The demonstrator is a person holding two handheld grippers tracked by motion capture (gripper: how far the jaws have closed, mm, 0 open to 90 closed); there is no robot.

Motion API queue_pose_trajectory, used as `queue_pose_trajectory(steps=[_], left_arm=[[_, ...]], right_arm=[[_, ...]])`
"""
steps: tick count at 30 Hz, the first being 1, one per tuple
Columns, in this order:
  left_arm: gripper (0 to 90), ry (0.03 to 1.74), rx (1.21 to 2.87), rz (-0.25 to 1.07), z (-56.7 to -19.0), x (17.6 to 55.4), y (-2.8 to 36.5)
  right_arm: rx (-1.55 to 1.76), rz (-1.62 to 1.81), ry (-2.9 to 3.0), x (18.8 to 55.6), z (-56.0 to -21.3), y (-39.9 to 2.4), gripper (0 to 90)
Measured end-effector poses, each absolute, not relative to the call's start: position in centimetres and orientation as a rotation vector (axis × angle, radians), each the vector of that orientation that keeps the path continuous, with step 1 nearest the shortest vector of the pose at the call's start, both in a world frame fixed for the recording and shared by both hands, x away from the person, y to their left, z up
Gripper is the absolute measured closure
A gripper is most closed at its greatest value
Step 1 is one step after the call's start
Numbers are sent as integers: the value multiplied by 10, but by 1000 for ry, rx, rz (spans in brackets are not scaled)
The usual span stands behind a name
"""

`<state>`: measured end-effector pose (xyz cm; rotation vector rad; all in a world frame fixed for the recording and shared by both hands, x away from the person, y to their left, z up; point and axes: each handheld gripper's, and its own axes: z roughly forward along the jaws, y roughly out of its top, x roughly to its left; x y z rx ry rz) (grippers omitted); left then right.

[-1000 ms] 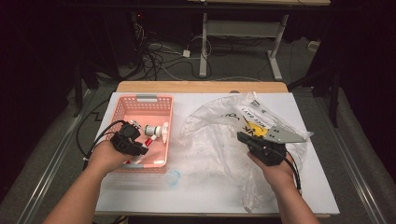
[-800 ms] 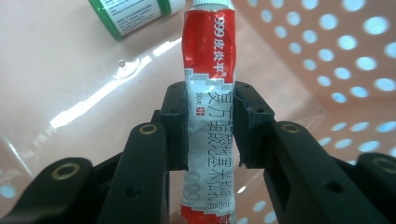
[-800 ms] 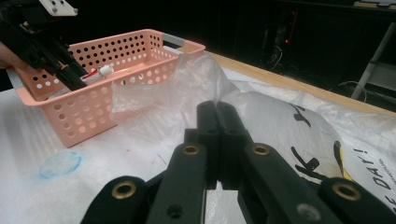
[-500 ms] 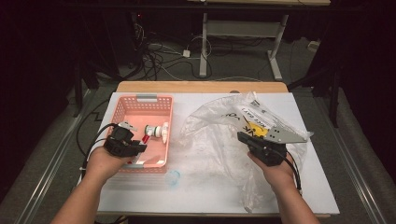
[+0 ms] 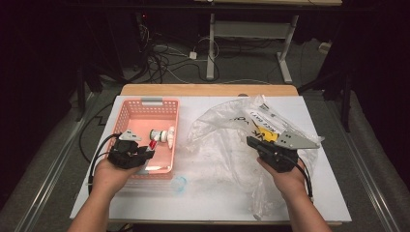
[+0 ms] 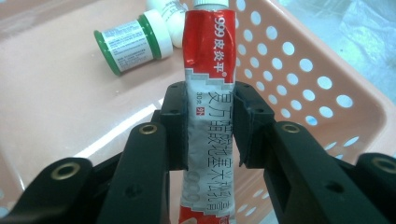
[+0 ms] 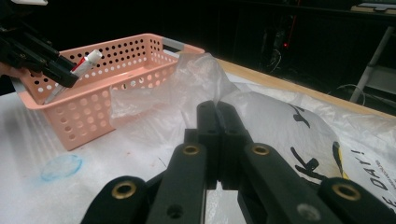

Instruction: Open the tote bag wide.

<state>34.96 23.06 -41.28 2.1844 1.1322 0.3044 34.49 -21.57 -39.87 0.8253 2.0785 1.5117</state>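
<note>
Tube [image 6: 208, 93] clamped in left tool [image 6: 208, 123]; cap cut off at frame top.

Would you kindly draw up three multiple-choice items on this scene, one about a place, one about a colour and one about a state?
1. Where does the green-capped bottle lie?
A. in the basket
B. on the plastic bag
C. on the floor

2. What colour is the basket?
A. blue
B. pink
C. yellow

3. What is the left tool doing?
A. standing wide open over bare table
B. holding a bottle
C. clamping a red and silver tube

Answers:
1 A, the bottle rests on the basket's floor in the left gripper view.
2 B, its perforated walls are pink in every view.
3 C, both pads press on the tube's sides.
</note>
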Motion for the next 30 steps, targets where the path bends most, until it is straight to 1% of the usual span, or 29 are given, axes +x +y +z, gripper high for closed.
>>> queue_pose_trajectory(steps=[2,5,14,19,24,30], left_arm=[[674,1136,2144,316,-413,348,233],[674,1142,2125,360,-417,347,234],[674,1131,2063,395,-416,344,236],[674,1114,2038,398,-408,342,236],[674,1081,2027,420,-397,338,229],[674,1034,2015,415,-382,336,219]], right_arm=[[824,1516,2075,345,-398,-216,900],[817,1514,2078,344,-398,-216,900],[818,1495,2094,343,-401,-211,900],[818,1497,2089,344,-401,-212,900],[825,1501,2082,344,-400,-214,900],[830,1513,2071,344,-399,-216,900]])
